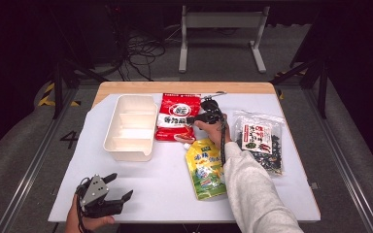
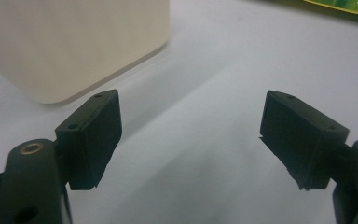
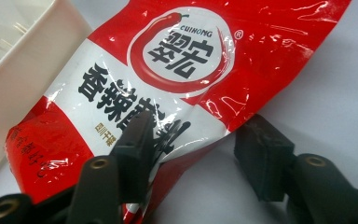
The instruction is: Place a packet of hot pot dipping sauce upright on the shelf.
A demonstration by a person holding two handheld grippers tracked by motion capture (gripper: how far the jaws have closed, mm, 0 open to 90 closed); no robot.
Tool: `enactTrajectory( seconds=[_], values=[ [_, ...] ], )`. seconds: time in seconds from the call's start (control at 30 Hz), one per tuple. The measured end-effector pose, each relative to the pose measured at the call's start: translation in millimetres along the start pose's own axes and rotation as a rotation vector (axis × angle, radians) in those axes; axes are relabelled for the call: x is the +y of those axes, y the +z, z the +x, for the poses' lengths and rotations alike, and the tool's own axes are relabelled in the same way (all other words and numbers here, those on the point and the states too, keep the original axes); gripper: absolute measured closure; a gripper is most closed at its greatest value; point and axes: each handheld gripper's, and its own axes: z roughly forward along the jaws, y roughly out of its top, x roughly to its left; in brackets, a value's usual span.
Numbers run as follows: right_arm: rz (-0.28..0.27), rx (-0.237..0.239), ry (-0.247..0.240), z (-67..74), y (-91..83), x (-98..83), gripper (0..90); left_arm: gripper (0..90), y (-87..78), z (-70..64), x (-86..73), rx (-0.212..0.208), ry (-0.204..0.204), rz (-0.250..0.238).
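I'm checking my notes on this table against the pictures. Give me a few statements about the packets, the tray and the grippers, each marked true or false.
1. The red packet lies beside the white tray. True.
2. The right gripper is at the yellow-green pouch. False: its jaws straddle an edge of the red packet.
3. The left gripper is open, nothing between its jaws. True.
4. The dark seaweed bag lies inside the tray. False: it lies on the table, at the right.

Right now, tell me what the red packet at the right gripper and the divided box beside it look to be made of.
Red packet: thin glossy plastic film, judging by its creases and bright glare.
Divided box: cream, matte, rigid moulded plastic by the look, with rounded corners and smooth even walls; it could be another moulded material.
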Motion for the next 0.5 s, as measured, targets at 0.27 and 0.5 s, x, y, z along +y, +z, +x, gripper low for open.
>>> enactTrajectory(
  seconds=[0.27,0.5],
  values=[
    [0.025,-0.008,-0.023,6.5,3.2,3.3,70.7,21.3,1.6,-0.9,0.1,0.001,0.005,0.013],
    [-0.001,0.002,-0.029,10.0,-2.2,1.5,79.6,21.3,-1.1,-1.0,-0.5,0.006,0.003,0.004]
  ],
)
